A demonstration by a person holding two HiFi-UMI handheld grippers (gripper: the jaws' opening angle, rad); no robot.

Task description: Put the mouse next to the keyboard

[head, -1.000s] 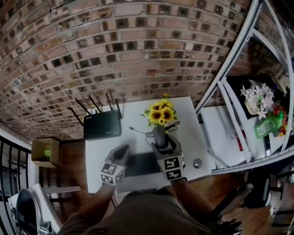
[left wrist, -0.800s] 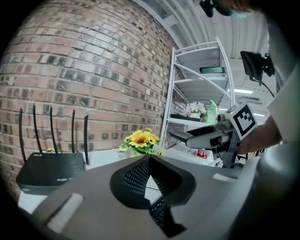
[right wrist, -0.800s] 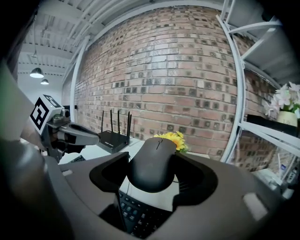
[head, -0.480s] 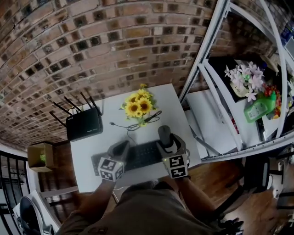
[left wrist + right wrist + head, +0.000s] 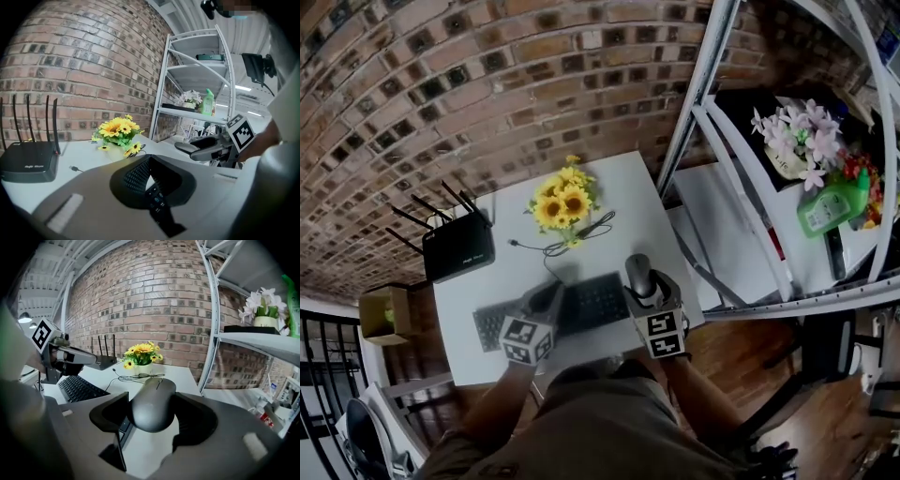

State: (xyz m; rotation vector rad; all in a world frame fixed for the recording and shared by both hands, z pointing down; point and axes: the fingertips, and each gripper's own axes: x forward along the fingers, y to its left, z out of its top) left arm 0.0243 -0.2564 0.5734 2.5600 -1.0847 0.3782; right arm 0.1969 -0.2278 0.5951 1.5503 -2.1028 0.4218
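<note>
Head view showed the right hand-held gripper (image 5: 640, 283) pinching the mouse (image 5: 637, 270) at the right end of the keyboard (image 5: 596, 302). A second before, it had held the mouse farther back, close in front of the sunflowers (image 5: 561, 201). So the mouse had been carried away from the flowers and the coiled cable (image 5: 581, 234), down the white worktop (image 5: 623, 211) to the keyboard's side.

In the right gripper view the jaws pressed on both flanks of the mouse, its nose pointing away, with bare worktop under it and the keyboard just to the left. Whether its base touched the surface could not be settled.

The left hand-held gripper (image 5: 546, 302) hung over the keyboard's middle, much as before, its jaws slightly apart around nothing, with keys showing through the gap.

The carry looked nearly done. What probably remained was setting the mouse down flat beside the keyboard and letting go.
</note>
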